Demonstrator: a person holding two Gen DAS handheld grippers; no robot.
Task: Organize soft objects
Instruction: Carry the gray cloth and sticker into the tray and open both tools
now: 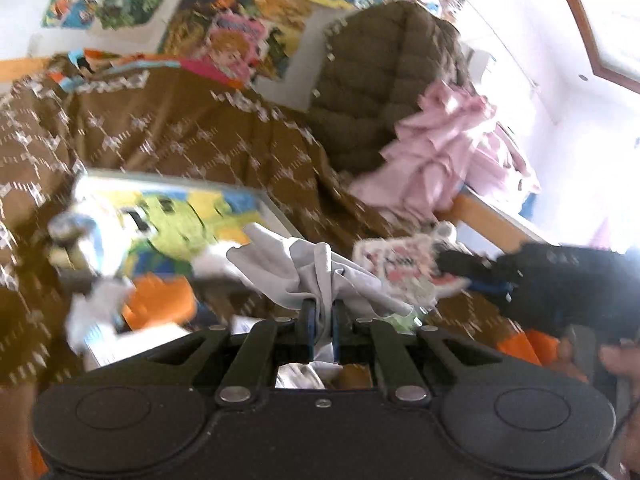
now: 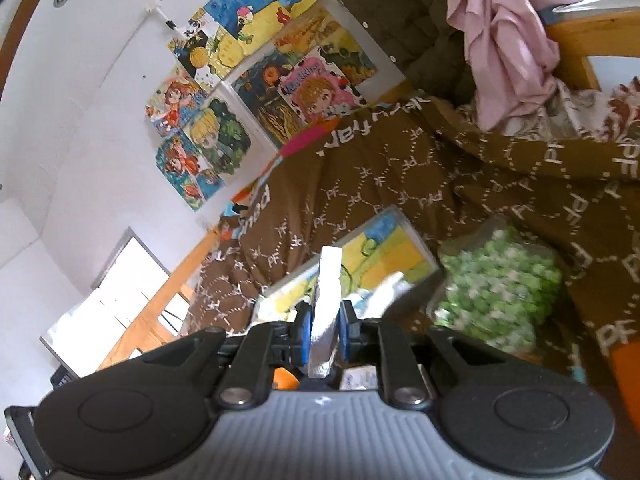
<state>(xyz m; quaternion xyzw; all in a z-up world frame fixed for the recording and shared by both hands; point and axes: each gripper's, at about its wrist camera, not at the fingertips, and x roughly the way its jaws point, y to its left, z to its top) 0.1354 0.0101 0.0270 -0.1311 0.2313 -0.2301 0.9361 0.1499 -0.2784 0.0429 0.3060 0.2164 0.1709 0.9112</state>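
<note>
My left gripper (image 1: pixel 322 312) is shut on a crumpled pale grey cloth (image 1: pixel 304 268) and holds it above the bed. My right gripper (image 2: pixel 325 316) is shut on a white folded piece of soft fabric (image 2: pixel 328 292) that stands up between its blue pads. The right gripper also shows in the left wrist view (image 1: pixel 560 276) at the right, next to a white and pink patterned pouch (image 1: pixel 400 268). A green and white patterned soft bag (image 2: pixel 500 288) lies on the brown blanket (image 2: pixel 400 184) to the right of the right gripper.
A colourful cartoon picture board (image 1: pixel 168 224) lies on the brown blanket (image 1: pixel 180 132). A pink garment (image 1: pixel 436 148) and a dark olive quilted jacket (image 1: pixel 380 80) hang at the bed's wooden end rail (image 1: pixel 496 220). Posters (image 2: pixel 240 92) cover the white wall. Orange fabric (image 1: pixel 160 304) lies low left.
</note>
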